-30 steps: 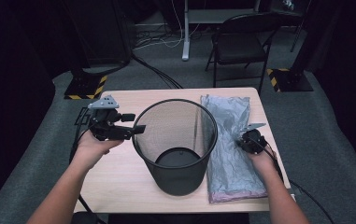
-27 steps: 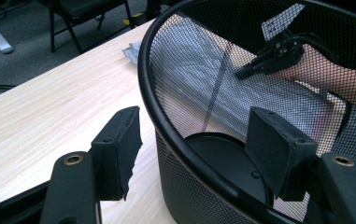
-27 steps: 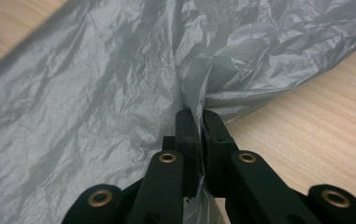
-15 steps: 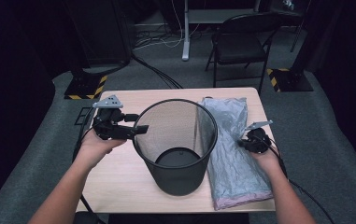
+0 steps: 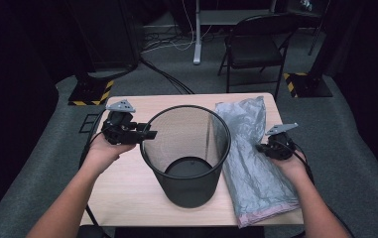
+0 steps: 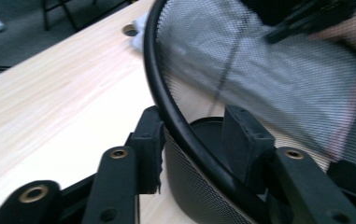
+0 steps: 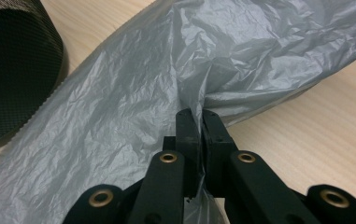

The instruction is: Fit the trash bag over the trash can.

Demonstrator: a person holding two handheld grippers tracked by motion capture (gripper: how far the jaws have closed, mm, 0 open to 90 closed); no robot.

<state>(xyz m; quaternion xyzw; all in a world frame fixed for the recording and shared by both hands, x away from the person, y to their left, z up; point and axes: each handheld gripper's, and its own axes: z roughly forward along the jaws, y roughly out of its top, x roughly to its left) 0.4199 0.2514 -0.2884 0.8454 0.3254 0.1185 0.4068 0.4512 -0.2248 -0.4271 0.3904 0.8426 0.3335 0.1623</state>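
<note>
A black mesh wastebasket (image 5: pixel 186 153) stands upright mid-table. My left gripper (image 5: pixel 149 134) is at its left rim. In the left gripper view my left gripper (image 6: pixel 192 126) is open, with the basket rim (image 6: pixel 166 93) running between the jaws: one pad outside the mesh, one inside. A crumpled grey plastic bag (image 5: pixel 251 158) lies flat to the right of the basket. My right gripper (image 5: pixel 261 147) rests on the bag's right edge. In the right gripper view my right gripper (image 7: pixel 196 114) is shut on a pinched fold of the bag (image 7: pixel 119 93).
The wooden table (image 5: pixel 127 188) has bare room at its front left. A cable hole (image 6: pixel 130 31) sits in the tabletop beyond the basket. A folding chair (image 5: pixel 256 49) and floor cables stand behind the table. The basket wall (image 7: pixel 12 70) is close to the bag.
My left gripper has moved right until its jaws straddle the basket rim. The right gripper has stayed on the bag's edge, shifting only slightly.
</note>
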